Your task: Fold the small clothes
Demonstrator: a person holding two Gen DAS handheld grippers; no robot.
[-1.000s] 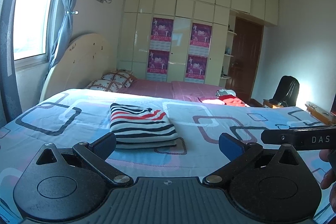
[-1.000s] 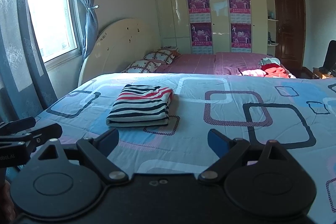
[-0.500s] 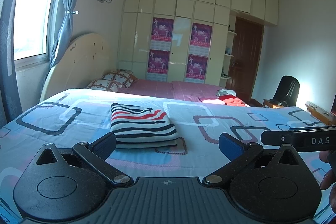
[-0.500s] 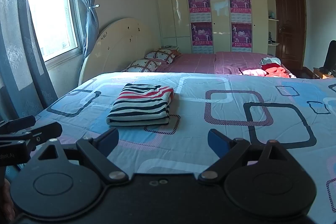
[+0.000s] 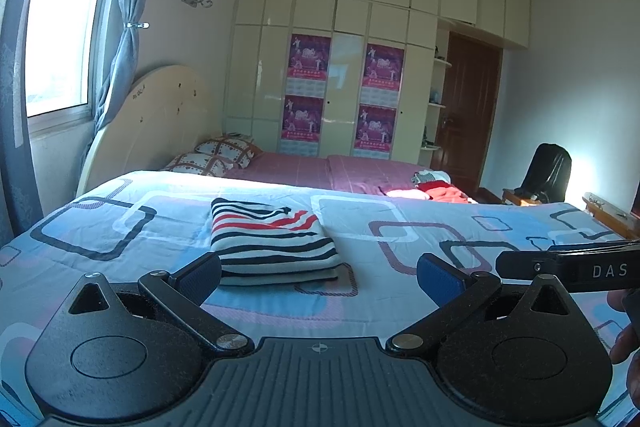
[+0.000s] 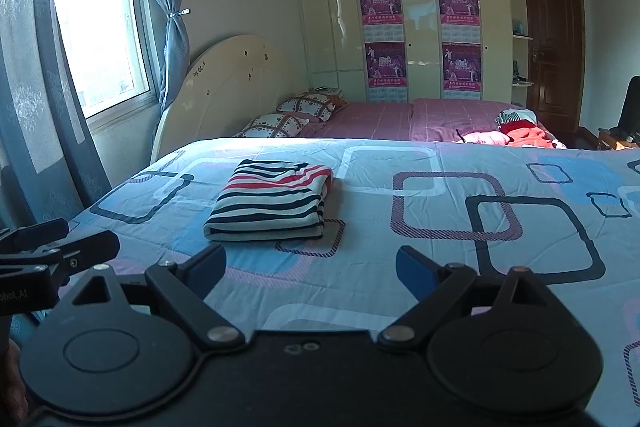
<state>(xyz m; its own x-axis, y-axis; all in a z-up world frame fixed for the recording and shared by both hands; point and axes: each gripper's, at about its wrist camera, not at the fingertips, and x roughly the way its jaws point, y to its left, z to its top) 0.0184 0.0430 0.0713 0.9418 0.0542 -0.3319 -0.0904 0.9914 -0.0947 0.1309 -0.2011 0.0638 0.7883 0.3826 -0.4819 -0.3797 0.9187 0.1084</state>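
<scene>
The striped garment point(image 5: 272, 241) lies on the patterned bedspread point(image 5: 400, 291) as a squared, layered packet, edges roughly aligned, so the folding of this piece looks finished and the step in hand reads as a pause between items. In the left wrist view it sits at about eleven o'clock from the left gripper point(image 5: 319, 273), just beyond the left fingertip and clear of both pads; in the right wrist view it lies at about eleven o'clock from the right gripper point(image 6: 311, 273), apart from it. Both pairs of fingers are spread wide and grasp nothing. A likely next move is fetching another piece, perhaps from the pile of clothes point(image 5: 436, 189) at one o'clock, far across the bed.
</scene>
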